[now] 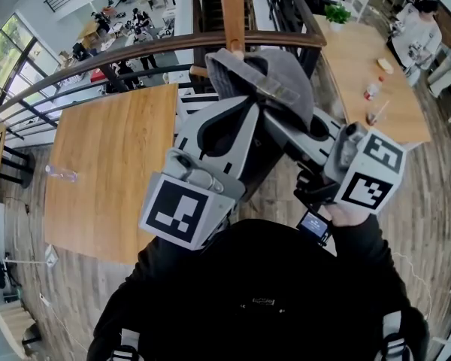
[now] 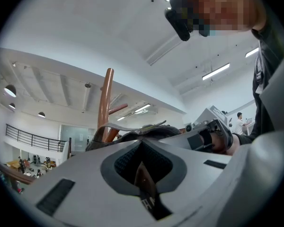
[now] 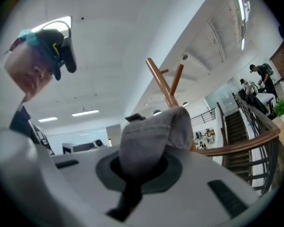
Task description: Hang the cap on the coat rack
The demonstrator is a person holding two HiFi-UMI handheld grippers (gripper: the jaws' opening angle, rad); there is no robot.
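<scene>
I hold a grey cap up in front of me between both grippers. My left gripper is shut on a thin edge of the cap, which shows just past its jaws. My right gripper is shut on a fold of the grey fabric, which bulges over its jaw tips. The coat rack's brown wooden post rises right behind the cap, and its upper pegs fork above the cap in the right gripper view. The post stands just left of the cap in the left gripper view.
A curved wooden railing runs behind the rack. Below it are a long wooden table with a plastic bottle and, at the right, another table with small items. People sit on a lower floor, far off.
</scene>
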